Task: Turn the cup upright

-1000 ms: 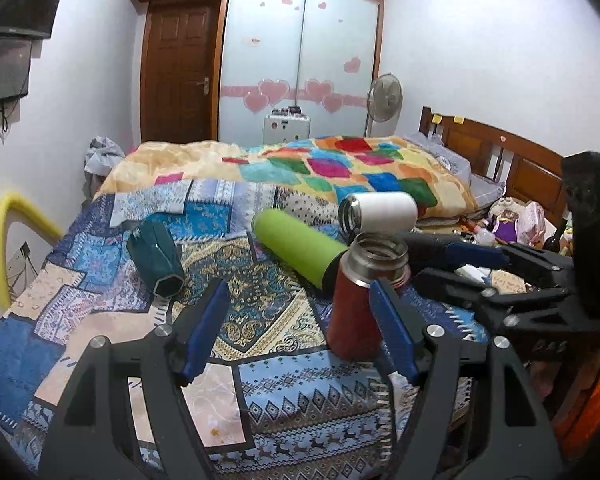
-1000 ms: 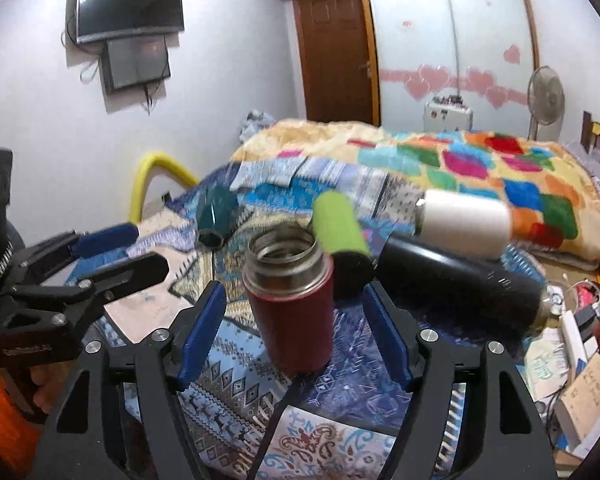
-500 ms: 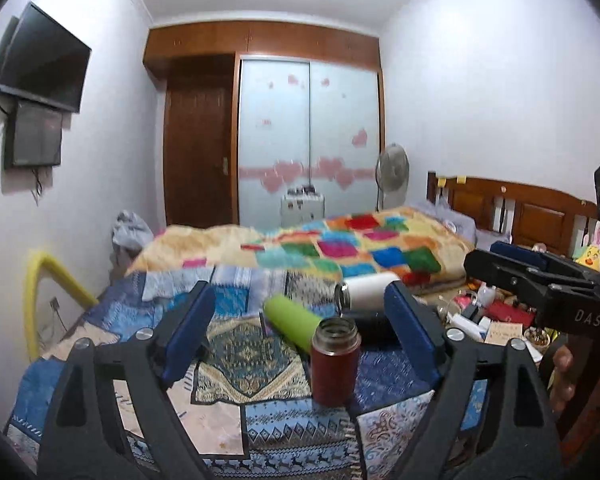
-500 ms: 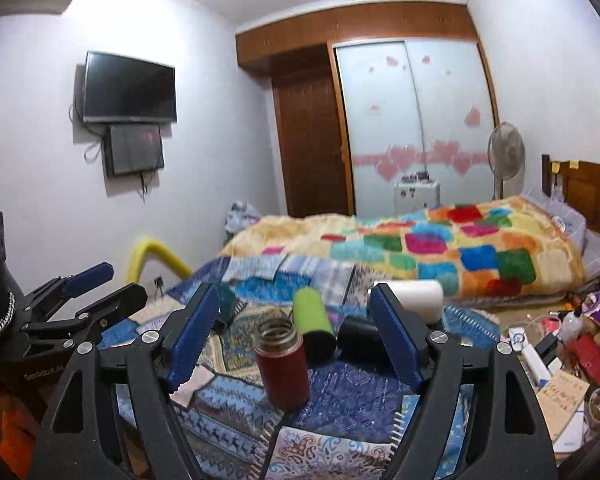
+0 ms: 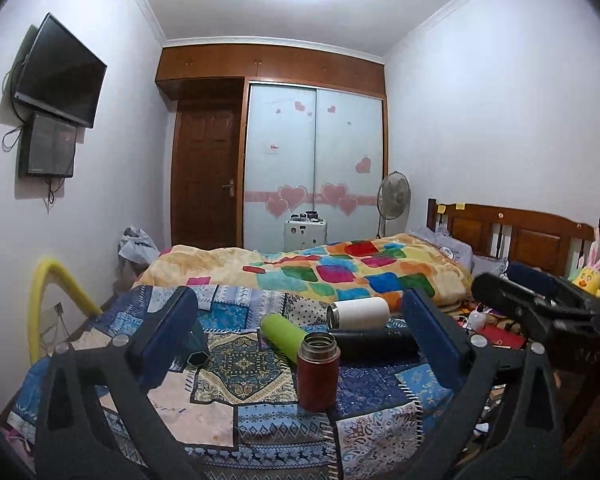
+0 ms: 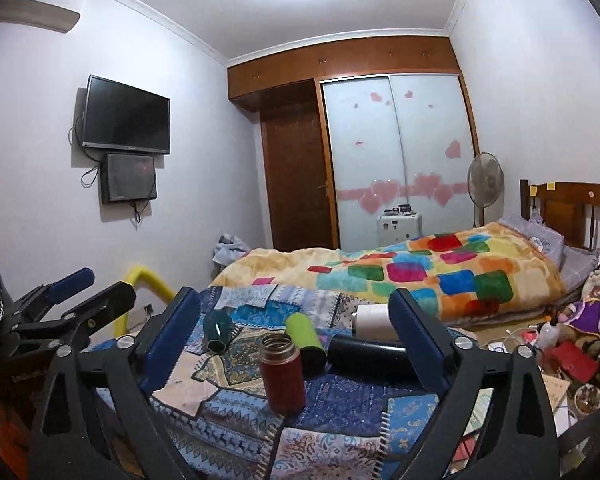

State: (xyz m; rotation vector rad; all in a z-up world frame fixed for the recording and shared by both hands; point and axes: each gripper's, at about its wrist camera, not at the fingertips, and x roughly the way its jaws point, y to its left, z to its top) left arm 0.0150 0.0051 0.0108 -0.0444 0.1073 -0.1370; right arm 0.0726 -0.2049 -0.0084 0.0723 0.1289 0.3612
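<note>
Room: a bedroom with a wardrobe (image 5: 314,152) of frosted sliding doors bearing pink hearts, a brown door (image 5: 206,176) to its left, and a television (image 6: 126,114) mounted on the side wall above a smaller dark screen.
Bed (image 5: 260,272): fills the middle of both views; a yellow blanket with coloured squares (image 5: 340,272) covers the far part, and a blue patchwork cloth (image 5: 240,364) covers the near part where the cups are.
Headboard (image 5: 516,236): brown wood, at the right end of the bed.
Fan (image 6: 485,180): a standing fan beside the wardrobe.
Left gripper (image 5: 300,340): jaws wide open with nothing between the blue pads; held back from the cloth, well apart from the cups.
Right gripper (image 6: 296,340): jaws likewise spread wide and empty, also drawn back from the cups.
Black cup (image 5: 374,342): lies on its side, just behind the red cup.
White cup (image 5: 358,312): on its side behind the black one, its metal mouth towards the left.
Green cup (image 5: 284,336): lime, lying on its side, next to the red cup.
Dark teal cup (image 6: 216,330): on its side, apart from the rest at the left.
Red cup (image 5: 317,372): stands upright on the patchwork cloth, open steel mouth upward, nearest the cameras; no jaw touches it.
</note>
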